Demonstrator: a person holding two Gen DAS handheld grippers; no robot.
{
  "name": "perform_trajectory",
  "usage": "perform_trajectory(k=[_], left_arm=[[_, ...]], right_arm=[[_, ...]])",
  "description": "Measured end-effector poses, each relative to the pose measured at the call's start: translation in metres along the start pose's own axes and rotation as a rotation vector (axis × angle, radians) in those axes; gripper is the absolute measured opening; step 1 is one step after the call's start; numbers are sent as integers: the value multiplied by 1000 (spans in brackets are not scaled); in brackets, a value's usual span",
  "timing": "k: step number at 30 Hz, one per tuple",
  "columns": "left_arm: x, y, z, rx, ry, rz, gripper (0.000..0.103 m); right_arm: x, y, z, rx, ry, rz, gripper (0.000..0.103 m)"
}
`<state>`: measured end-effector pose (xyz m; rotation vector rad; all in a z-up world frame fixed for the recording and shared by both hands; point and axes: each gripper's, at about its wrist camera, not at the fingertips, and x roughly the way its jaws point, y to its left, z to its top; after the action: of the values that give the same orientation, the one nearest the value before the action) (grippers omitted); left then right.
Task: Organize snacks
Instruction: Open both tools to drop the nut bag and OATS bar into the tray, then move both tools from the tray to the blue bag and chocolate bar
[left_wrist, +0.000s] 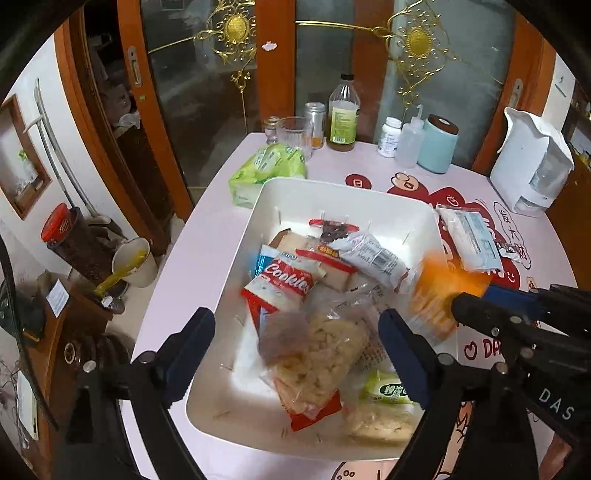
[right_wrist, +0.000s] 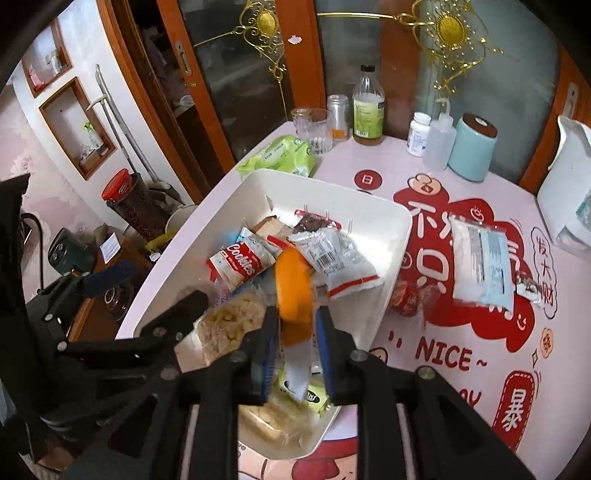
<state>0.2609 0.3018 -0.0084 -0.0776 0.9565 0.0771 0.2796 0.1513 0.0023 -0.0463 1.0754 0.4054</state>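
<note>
Orange packet at risk of dropping outside the bin.
My right tongs (right_wrist: 297, 334) loosely pinch the orange packet (right_wrist: 293, 291) above the white bin (right_wrist: 391, 236)'s near rim; my left tongs (left_wrist: 295, 354) gape, released, over the snack pile. Slack grip could spill it onto the bench (right_wrist: 424, 173).

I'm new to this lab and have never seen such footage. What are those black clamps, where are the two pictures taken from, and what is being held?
The clamps are two-finger grippers that a person holds, one per hand. Each carries a fisheye camera looking along its fingers, so one picture comes from the left hand, the other from the right. Both look down on a pink table with a white bin full of snack packets. The left gripper is open over a clear bag in the bin. An orange packet stands between the right gripper's pads, blurred; whether they still press it I cannot tell. A white packet lies outside the bin.
</note>
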Motion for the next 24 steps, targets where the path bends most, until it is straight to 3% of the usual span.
perform_trajectory(k=[4, 12, 17, 24], left_arm=[[7, 8, -7, -40, 58, -52, 90], [-12, 0, -23, -22, 63, -87, 90], [-43, -19, -10, 27, 7, -121, 91], [-87, -67, 27, 169, -91, -191, 92]], right_arm=[[0, 1, -4, 18, 15, 16, 26], [-32, -5, -33, -4, -12, 0, 25], [-74, -30, -45, -20, -70, -83, 25], [-145, -89, -42, 61, -136, -196, 25]])
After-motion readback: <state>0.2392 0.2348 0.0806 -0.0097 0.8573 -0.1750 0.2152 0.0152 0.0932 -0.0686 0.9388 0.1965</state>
